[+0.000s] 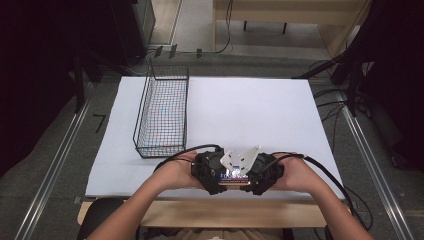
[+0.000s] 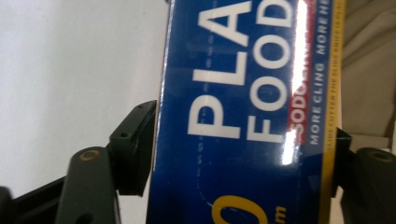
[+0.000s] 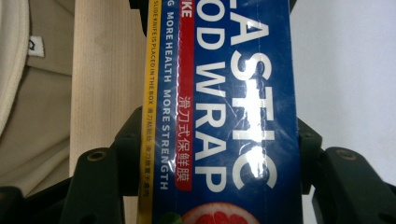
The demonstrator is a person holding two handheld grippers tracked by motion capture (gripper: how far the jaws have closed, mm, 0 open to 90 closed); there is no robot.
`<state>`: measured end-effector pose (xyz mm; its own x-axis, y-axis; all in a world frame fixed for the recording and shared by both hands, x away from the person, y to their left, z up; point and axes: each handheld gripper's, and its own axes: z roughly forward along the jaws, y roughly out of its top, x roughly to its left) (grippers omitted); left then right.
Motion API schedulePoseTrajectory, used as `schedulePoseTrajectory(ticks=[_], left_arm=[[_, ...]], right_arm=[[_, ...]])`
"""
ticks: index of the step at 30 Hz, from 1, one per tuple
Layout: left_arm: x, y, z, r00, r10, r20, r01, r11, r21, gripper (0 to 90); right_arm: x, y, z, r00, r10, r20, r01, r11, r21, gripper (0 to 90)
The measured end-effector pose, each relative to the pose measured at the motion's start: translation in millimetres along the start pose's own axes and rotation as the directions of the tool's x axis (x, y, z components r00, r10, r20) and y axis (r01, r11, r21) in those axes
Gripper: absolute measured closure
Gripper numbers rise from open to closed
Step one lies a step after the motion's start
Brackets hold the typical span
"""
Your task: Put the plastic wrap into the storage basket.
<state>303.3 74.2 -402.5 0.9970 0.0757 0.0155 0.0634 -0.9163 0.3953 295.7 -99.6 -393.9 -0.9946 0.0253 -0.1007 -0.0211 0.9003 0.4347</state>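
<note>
Both grippers are on the plastic wrap box [image 1: 234,177] at the near edge of the table [image 1: 260,107], right in front of the person. The right gripper [image 3: 219,154] has its jaws clamped flat against both long sides of the box, a firm grip. The left gripper [image 2: 243,154] has its jaws drawn in around the other end, left pad on the blue side and right pad at the yellow edge, so it looks pinched there too. I'd call this the two-handed pick-up, just secured. Next it wants a level lift, both hands rising together, then a carry toward the wire basket [image 1: 162,112] at the far left corner
</note>
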Motion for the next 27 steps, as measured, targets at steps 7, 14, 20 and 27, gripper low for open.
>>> schedulePoseTrajectory(ticks=[7,14,20,27], left_arm=[[-8.5,0.0,-0.7,0.9993,0.038,-0.001,-0.038,0.9992,-0.012,39.5],[-14.6,1.1,-4.0,0.9988,0.048,-0.011,-0.048,0.9988,0.004,40.1],[-19.6,-2.5,-8.6,0.9999,0.011,0.009,-0.011,0.9999,0.009,40.3],[-15.5,-8.3,-13.1,0.9995,-0.028,0.013,0.028,0.9996,0.007,40.2]], right_arm=[[-0.6,-4.3,2.9,0.9990,-0.009,-0.043,0.009,1.000,-0.020,40.2],[0.4,-7.0,2.1,0.9979,-0.017,-0.063,0.014,0.998,-0.055,38.8],[-0.6,-10.4,-4.5,0.9943,-0.011,-0.106,-0.001,0.993,-0.115,29.2],[-4.6,-21.4,-7.5,0.9962,0.021,-0.085,-0.033,0.988,-0.151,22.4]])
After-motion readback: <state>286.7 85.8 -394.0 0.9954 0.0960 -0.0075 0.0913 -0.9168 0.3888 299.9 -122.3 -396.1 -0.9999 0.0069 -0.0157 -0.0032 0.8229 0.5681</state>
